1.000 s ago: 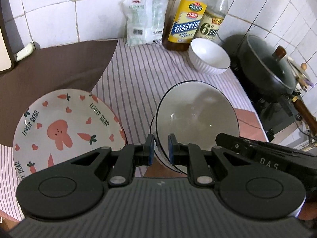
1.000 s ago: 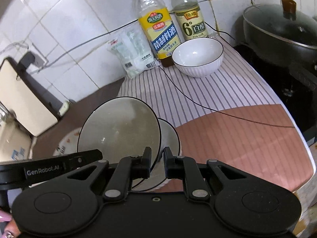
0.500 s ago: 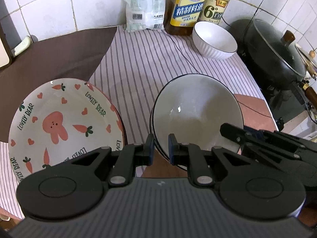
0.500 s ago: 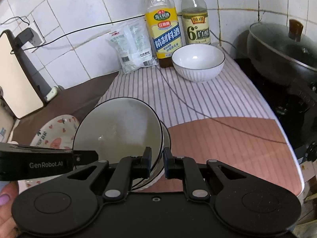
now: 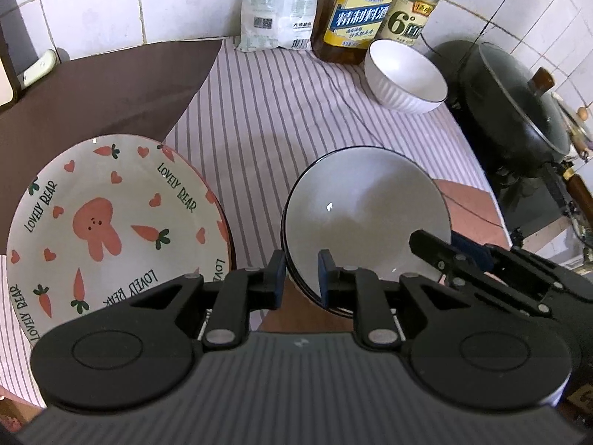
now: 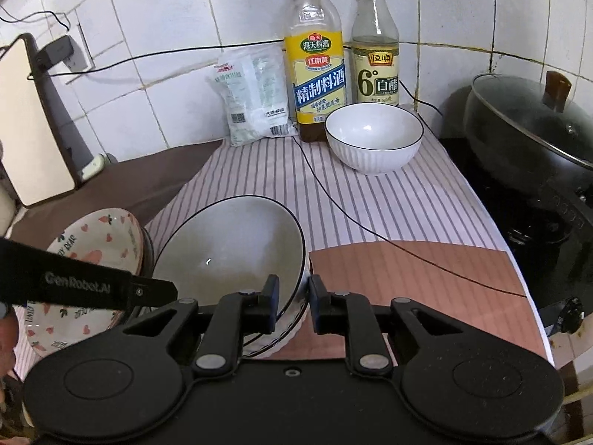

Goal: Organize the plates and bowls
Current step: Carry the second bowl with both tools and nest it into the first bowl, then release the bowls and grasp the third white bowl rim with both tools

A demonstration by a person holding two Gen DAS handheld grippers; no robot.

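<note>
A grey black-rimmed bowl (image 5: 367, 215) sits nested on top of a stack of like bowls (image 6: 229, 244) near the counter's front edge. My left gripper (image 5: 301, 282) straddles its left rim, one pad outside and one inside. My right gripper (image 6: 294, 306) straddles the right rim the same way. Both sets of jaws are opening, and a thin gap shows beside the rim. A rabbit-and-carrot plate (image 5: 111, 222) lies just left of the stack (image 6: 100, 237). A white ribbed bowl (image 5: 406, 78) stands alone at the back (image 6: 374, 137).
Two sauce bottles (image 6: 318, 70) and a white bag (image 6: 255, 92) line the tiled wall. A lidded dark pot (image 6: 530, 129) sits on the stove at right. A thin black cable (image 6: 370, 230) crosses the striped cloth (image 5: 281, 126). A propped screen (image 6: 33, 122) stands at far left.
The top grey bowl was tilted up; it has come down level onto the stack. Both pairs of jaws have widened slightly around its rim.
</note>
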